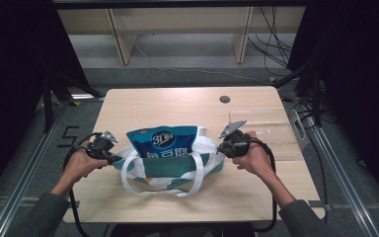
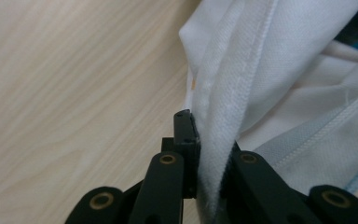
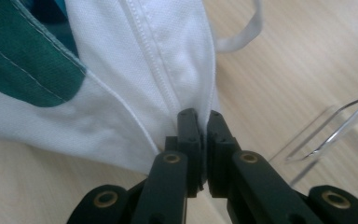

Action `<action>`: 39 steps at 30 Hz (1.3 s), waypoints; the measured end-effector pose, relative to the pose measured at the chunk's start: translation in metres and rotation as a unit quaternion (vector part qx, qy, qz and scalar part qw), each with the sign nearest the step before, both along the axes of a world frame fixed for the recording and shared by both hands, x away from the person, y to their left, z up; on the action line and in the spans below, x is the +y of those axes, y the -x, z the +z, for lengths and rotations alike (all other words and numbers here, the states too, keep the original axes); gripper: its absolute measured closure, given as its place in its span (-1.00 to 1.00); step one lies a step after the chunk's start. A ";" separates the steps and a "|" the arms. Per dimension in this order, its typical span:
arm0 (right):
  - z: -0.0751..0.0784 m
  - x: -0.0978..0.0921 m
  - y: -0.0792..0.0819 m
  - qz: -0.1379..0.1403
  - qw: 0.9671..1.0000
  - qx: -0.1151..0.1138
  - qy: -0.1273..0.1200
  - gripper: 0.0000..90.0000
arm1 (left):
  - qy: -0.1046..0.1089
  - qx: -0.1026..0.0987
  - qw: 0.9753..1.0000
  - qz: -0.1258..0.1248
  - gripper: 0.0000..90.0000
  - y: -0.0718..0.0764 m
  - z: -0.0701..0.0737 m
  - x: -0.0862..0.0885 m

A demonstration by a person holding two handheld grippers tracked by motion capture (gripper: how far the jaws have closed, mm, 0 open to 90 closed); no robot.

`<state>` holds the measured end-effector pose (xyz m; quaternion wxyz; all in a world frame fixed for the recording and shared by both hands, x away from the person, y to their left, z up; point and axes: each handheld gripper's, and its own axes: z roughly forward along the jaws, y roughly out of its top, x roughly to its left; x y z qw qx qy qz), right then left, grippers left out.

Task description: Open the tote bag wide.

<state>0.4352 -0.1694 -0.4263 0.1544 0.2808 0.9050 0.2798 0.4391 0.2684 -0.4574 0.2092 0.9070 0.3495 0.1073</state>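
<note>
Two hand-held grippers (image 1: 109,159) (image 1: 222,147) pinch the white tote bag's (image 1: 170,168) sides; its blue pouch (image 1: 162,141) reads "3D".

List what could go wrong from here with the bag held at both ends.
1. Each gripper, left and right, pinches only a thin fold at the edge of the tote bag; the cloth could slip out if pulled.
2. The blue packet sticks out of the bag's mouth and might tip out if the bag tilts.
3. The loose handle hangs near the table edge and could snag.
</note>
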 end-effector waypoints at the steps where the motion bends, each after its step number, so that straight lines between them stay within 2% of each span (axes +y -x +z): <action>1: -0.006 0.001 0.000 0.005 1.000 0.002 0.005 0.93 | 0.004 0.001 1.000 0.003 0.90 -0.001 -0.004 0.000; 2: -0.017 0.002 0.000 0.006 1.000 0.013 0.015 0.93 | 0.009 0.003 1.000 0.003 0.91 -0.001 -0.007 0.000; 3: -0.017 0.002 0.000 0.006 1.000 0.013 0.015 0.93 | 0.015 0.006 1.000 0.006 0.91 -0.002 -0.010 0.000; 4: -0.028 0.004 0.000 0.004 1.000 0.020 0.016 0.93 | 0.018 0.012 1.000 0.010 0.90 -0.003 -0.014 0.001; 6: -0.038 0.007 0.002 0.004 0.999 0.029 0.026 0.93 | 0.032 0.008 0.999 0.018 0.90 -0.003 -0.019 -0.001; 7: -0.038 0.007 0.002 0.004 0.999 0.029 0.026 0.93 | 0.032 0.008 0.999 0.018 0.90 -0.003 -0.019 -0.001; 8: -0.048 0.010 0.002 0.008 0.999 0.030 0.035 0.93 | 0.018 0.011 1.000 0.010 0.90 -0.004 -0.019 -0.001; 9: -0.048 0.010 0.002 0.008 0.999 0.030 0.035 0.93 | 0.021 0.012 1.000 0.020 0.90 -0.005 -0.023 -0.003; 10: -0.053 0.014 0.003 0.005 0.998 0.037 0.044 0.93 | 0.009 0.008 1.000 0.013 0.90 -0.005 -0.025 -0.005; 12: -0.054 0.015 0.003 0.008 0.998 0.030 0.048 0.92 | 0.007 0.003 1.000 0.023 0.89 -0.003 -0.025 -0.006; 13: -0.053 0.015 0.004 0.001 0.998 0.039 0.046 0.92 | 0.008 0.006 1.000 0.024 0.87 -0.003 -0.024 -0.006; 14: -0.053 0.014 0.002 0.003 0.999 0.033 0.042 0.91 | 0.005 0.004 1.000 0.017 0.84 -0.004 -0.022 -0.004; 15: -0.053 0.013 0.002 -0.003 0.999 0.037 0.035 0.88 | 0.003 -0.001 1.000 0.020 0.77 -0.003 -0.020 -0.004; 16: -0.053 0.013 0.002 -0.003 0.999 0.037 0.035 0.88 | 0.003 -0.001 1.000 0.020 0.61 -0.003 -0.020 -0.004; 17: -0.051 0.011 0.001 -0.005 0.999 0.036 0.031 0.80 | -0.001 -0.003 1.000 0.029 0.61 -0.003 -0.018 -0.003; 19: -0.042 0.011 0.002 -0.023 0.999 0.028 0.036 0.57 | 0.004 -0.007 0.999 0.031 0.38 -0.002 -0.010 0.000; 20: -0.029 0.009 0.004 -0.039 0.999 -0.006 0.013 0.40 | 0.029 -0.012 0.999 0.027 0.25 -0.001 0.002 0.003; 22: -0.014 0.007 0.008 -0.044 0.999 -0.020 -0.009 0.21 | 0.047 -0.030 0.998 0.025 0.15 -0.002 0.017 0.005; 23: -0.014 0.007 0.008 -0.044 0.999 -0.020 -0.009 0.21 | 0.047 -0.030 0.998 0.025 0.11 -0.002 0.017 0.005; 24: 0.002 0.005 0.012 -0.039 0.998 -0.039 -0.021 0.15 | 0.053 -0.043 0.997 0.020 0.08 0.000 0.031 0.004; 25: 0.009 0.005 0.014 -0.034 0.997 -0.054 -0.032 0.13 | 0.058 -0.050 0.997 0.019 0.05 0.002 0.037 0.002; 26: 0.017 0.005 0.017 -0.026 0.998 -0.053 -0.036 0.11 | 0.058 -0.050 0.997 0.019 0.04 0.002 0.037 0.002; 27: 0.023 0.006 0.020 -0.018 0.997 -0.059 -0.049 0.09 | 0.057 -0.054 0.997 0.001 0.04 0.004 0.048 -0.002; 29: 0.034 0.012 0.025 0.017 0.995 -0.052 -0.084 0.06 | 0.061 -0.059 0.996 -0.002 0.04 0.005 0.051 -0.005; 30: 0.034 0.012 0.025 0.017 0.995 -0.052 -0.084 0.06 | 0.063 -0.058 0.996 -0.007 0.04 0.006 0.051 -0.009; 31: 0.037 0.016 0.028 0.026 0.994 -0.039 -0.098 0.02 | 0.062 -0.053 0.997 -0.017 0.04 0.006 0.051 -0.013; 32: 0.036 0.021 0.029 0.042 0.993 -0.040 -0.104 0.00 | 0.057 -0.050 0.997 -0.026 0.03 0.006 0.051 -0.017; 33: 0.035 0.032 0.034 0.066 0.994 -0.030 -0.085 -0.04 | 0.060 -0.056 0.996 -0.023 -0.02 0.002 0.049 -0.023; 34: 0.032 0.038 0.033 0.078 0.994 -0.034 -0.075 -0.08 | 0.064 -0.049 0.997 -0.021 -0.03 0.001 0.048 -0.024; 35: 0.032 0.038 0.033 0.078 0.994 -0.034 -0.075 -0.08 | 0.064 -0.049 0.997 -0.021 -0.04 0.001 0.048 -0.024; 36: 0.031 0.041 0.035 0.075 0.994 -0.018 -0.073 -0.08 | 0.061 -0.050 0.997 -0.024 -0.04 -0.002 0.048 -0.026; 37: 0.029 0.048 0.034 0.093 0.993 -0.005 -0.077 -0.10 | 0.059 -0.045 0.997 -0.029 -0.05 -0.004 0.047 -0.027; 38: 0.028 0.051 0.034 0.101 0.992 0.003 -0.077 -0.13 | 0.061 -0.021 0.997 -0.040 -0.05 -0.010 0.042 -0.029; 39: 0.028 0.051 0.034 0.101 0.992 0.003 -0.077 -0.13 | 0.061 -0.021 0.997 -0.040 -0.05 -0.010 0.042 -0.029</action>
